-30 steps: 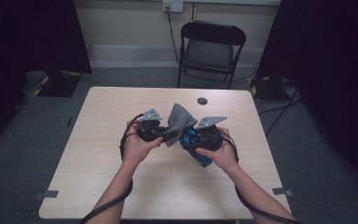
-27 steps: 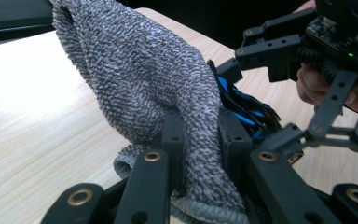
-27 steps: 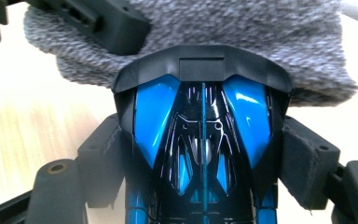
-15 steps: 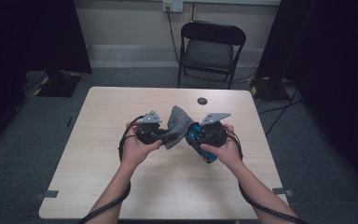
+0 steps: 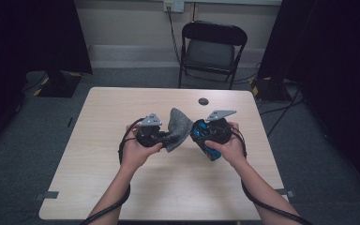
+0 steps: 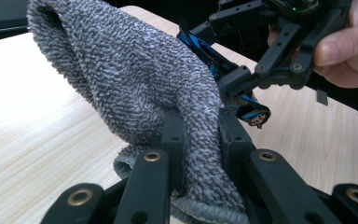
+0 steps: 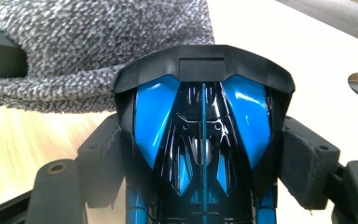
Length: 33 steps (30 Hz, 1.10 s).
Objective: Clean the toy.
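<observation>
A grey knitted cloth (image 5: 178,127) hangs from my left gripper (image 5: 168,137), whose jaws are shut on its lower hem (image 6: 200,186); the cloth (image 6: 130,79) rises above the jaws as a soft hump. My right gripper (image 5: 200,137) is shut on a blue and black toy car (image 7: 203,135), its padded fingers (image 7: 307,163) pressed against the car's two sides. The car (image 5: 209,151) is held above the table (image 5: 168,187), its black end against the cloth (image 7: 98,46). In the left gripper view the car (image 6: 242,105) and right gripper (image 6: 279,56) sit just behind the cloth.
A round cable hole (image 5: 203,101) lies in the tabletop beyond the grippers. A black folding chair (image 5: 211,51) stands behind the table's far edge. Cables trail from both grippers along the person's forearms.
My right gripper with the toy car has shifted slightly away from the person and to the right. The left gripper and the cloth have stayed in place.
</observation>
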Tool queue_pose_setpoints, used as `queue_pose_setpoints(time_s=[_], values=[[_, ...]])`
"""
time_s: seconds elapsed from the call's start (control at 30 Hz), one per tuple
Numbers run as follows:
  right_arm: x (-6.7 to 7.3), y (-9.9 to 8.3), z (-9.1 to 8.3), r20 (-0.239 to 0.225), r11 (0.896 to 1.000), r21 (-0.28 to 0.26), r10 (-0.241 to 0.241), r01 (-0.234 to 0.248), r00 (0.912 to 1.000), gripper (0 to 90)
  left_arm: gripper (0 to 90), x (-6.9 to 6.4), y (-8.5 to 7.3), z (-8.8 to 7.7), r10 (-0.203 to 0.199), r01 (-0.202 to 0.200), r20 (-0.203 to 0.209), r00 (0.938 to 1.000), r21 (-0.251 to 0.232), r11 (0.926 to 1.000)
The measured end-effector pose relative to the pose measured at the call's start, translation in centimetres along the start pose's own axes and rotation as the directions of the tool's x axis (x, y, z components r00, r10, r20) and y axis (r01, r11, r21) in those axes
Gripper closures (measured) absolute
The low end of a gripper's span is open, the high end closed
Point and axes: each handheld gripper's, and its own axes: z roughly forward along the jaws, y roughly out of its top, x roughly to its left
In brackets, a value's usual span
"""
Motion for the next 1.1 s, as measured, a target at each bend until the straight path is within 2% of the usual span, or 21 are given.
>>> queue_pose_setpoints(time_s=[0.33,0.53,0.63,0.77,0.8,0.83,0.87,0.9,0.97,1.03,1.1], values=[[-0.8,0.0,-0.2,0.021,1.0,-0.003,0.022,-0.022,0.9995,25.5,76.0,-0.1,-0.5,-0.3,0.004,-0.004,0.0,1.0,0.006,1.0],[-1.3,-0.1,-0.4,0.03,0.999,-0.01,0.038,-0.038,0.9988,25.4,76.0,0.2,-1.2,-0.6,0.0,-0.001,0.008,1.0,0.032,0.9995],[-1.7,0.0,-0.7,0.035,0.999,-0.022,0.049,-0.048,0.9982,25.4,76.0,0.4,-1.6,-0.9,-0.002,0.002,-0.004,1.0,0.038,0.9993],[-1.6,0.2,-1.0,0.031,0.998,-0.032,0.051,-0.05,0.9982,25.4,75.9,0.9,-1.8,-1.3,-0.002,0.004,-0.051,0.9987,0.04,0.9992],[-1.5,0.3,-1.1,0.026,0.998,-0.035,0.047,-0.046,0.9986,25.5,75.9,0.9,-1.8,-1.3,-0.002,0.004,-0.051,0.9987,0.04,0.9992],[-1.3,0.4,-1.2,0.024,0.998,-0.038,0.044,-0.043,0.9987,25.5,75.9,1.3,-1.9,-1.4,-0.016,0.019,-0.084,0.9964,0.028,0.9994],[-1.1,0.4,-1.2,0.021,0.999,-0.04,0.038,-0.037,0.9991,25.5,75.8,1.3,-1.9,-1.4,-0.016,0.019,-0.084,0.9964,0.028,0.9994],[-0.9,0.5,-1.3,0.016,0.999,-0.042,0.033,-0.033,0.9993,25.4,75.8,1.5,-1.7,-1.3,-0.01,0.014,-0.124,0.9923,0.029,0.9995],[-0.5,0.8,-1.3,0.008,0.999,-0.047,0.024,-0.024,0.9997,25.4,75.7,1.6,-1.4,-1.1,-0.007,0.01,-0.154,0.9881,0.019,0.9998],[0.0,1.0,-1.2,-0.005,0.998,-0.053,0.018,-0.018,0.9998,25.5,75.6,1.6,-0.9,-0.8,0.004,-0.002,-0.177,0.9842,0.014,0.9999],[0.5,1.3,-1.1,-0.01,0.998,-0.055,0.01,-0.01,0.9999,25.5,75.6,1.5,-0.5,-0.4,0.009,-0.008,-0.181,0.9835,0.006,0.9999]])
